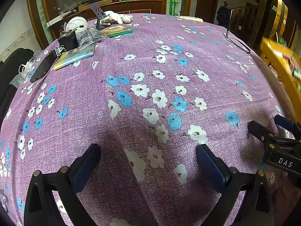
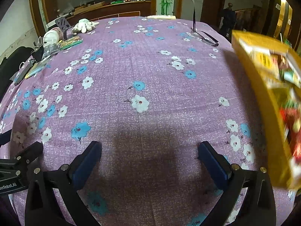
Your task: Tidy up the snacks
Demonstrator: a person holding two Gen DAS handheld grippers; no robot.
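Both grippers hang wide and empty over the flowered counter, snack box blurred at the right edge.

Left gripper (image 1: 148, 156) hovers with jaws spread wide above the purple floral tablecloth (image 1: 131, 66), nothing between its fingers; right gripper (image 2: 149, 153) is just beside it, equally spread and bare. Over at the counter's right edge a yellow snack box (image 2: 267, 98) shows tilted and smeared with blur, colourful packets inside it, too blurred to name. Far left corner carries clutter: a phone (image 1: 44, 66), a black box (image 1: 68, 41), white gloves (image 1: 116, 17) and a green packet (image 1: 118, 31). Near the far right edge a clear stand (image 2: 204, 36) sits alone.
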